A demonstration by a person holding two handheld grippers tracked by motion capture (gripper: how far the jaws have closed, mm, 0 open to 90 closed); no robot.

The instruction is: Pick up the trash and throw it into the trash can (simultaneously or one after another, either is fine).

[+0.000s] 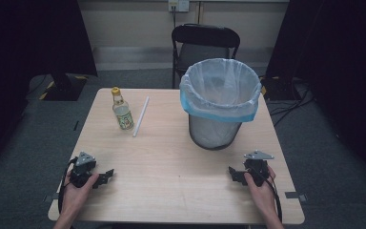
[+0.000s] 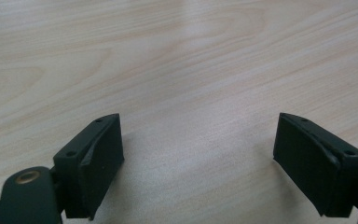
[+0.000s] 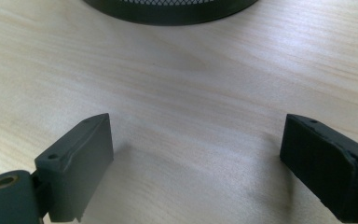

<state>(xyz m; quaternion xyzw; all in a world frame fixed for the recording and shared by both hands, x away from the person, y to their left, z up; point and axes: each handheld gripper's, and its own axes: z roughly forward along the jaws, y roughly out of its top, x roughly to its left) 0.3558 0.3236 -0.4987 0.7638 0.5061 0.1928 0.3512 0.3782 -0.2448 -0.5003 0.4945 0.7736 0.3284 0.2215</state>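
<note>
A light wooden table (image 1: 171,191) carries a black mesh waste bin (image 1: 215,131) at the far right, lined with a white and blue bag (image 1: 219,90) folded over its rim. At the far left stands a small glass bottle (image 1: 122,110) with a yellow cap; its label is too small to read. Just right of it lies a thin white stick or tube (image 1: 141,116), its nature hard to tell.

The left gripper (image 1: 106,178) rests at the near left, jaws spread wide over bare wood. The right gripper (image 1: 232,174) sits at the near right, jaws likewise wide apart and holding nothing; in the right gripper view the bin's base (image 3: 168,11) is cut off by the top edge. A dark folding chair (image 1: 205,40) stands beyond the table, partly hidden by the bin.
</note>
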